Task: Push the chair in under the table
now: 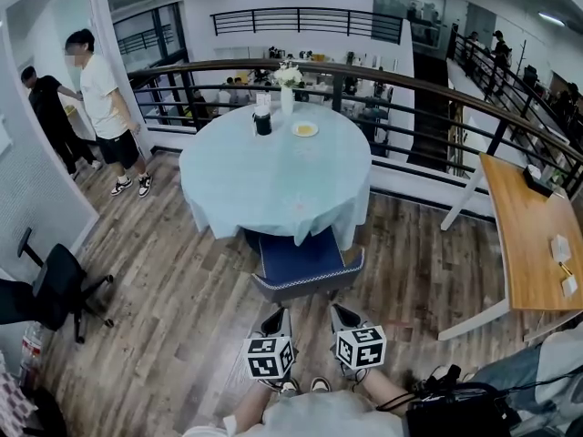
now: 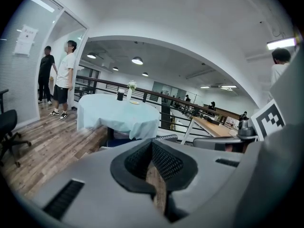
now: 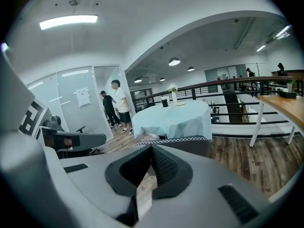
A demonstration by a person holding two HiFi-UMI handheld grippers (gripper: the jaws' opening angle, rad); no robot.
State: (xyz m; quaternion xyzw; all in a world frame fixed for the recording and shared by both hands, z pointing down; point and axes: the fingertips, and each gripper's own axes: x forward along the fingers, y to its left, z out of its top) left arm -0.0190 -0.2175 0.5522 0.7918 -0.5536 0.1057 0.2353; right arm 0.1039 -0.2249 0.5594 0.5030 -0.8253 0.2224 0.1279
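Plainly, the left gripper (image 1: 277,317) (image 2: 152,146) has its jaws pressed together with nothing between them; only the wood floor (image 1: 182,289) shows through the slit in the left gripper view. The right gripper (image 1: 345,317) (image 3: 151,152) is likewise closed and empty. The two sit side by side, angled slightly downward, just on the near side of the chair (image 1: 305,264) (image 2: 166,137) (image 3: 183,144). They line up with its grey back, one toward each end. Closed jaws probably make blunt pushers here, since the job calls for a shove and not a grasp. Whether the tips already touch the back I cannot tell; in the head view a thin strip of floor seems to separate them.

The chair's blue seat is partly under the near edge of the round table (image 1: 264,185), while its back sticks out toward the person, so the push looks not yet finished. On the tablecloth's far side stand a vase (image 1: 287,96), a dark cup (image 1: 263,122) and a small plate (image 1: 305,129). A wooden desk (image 1: 524,235) lies well to the right.
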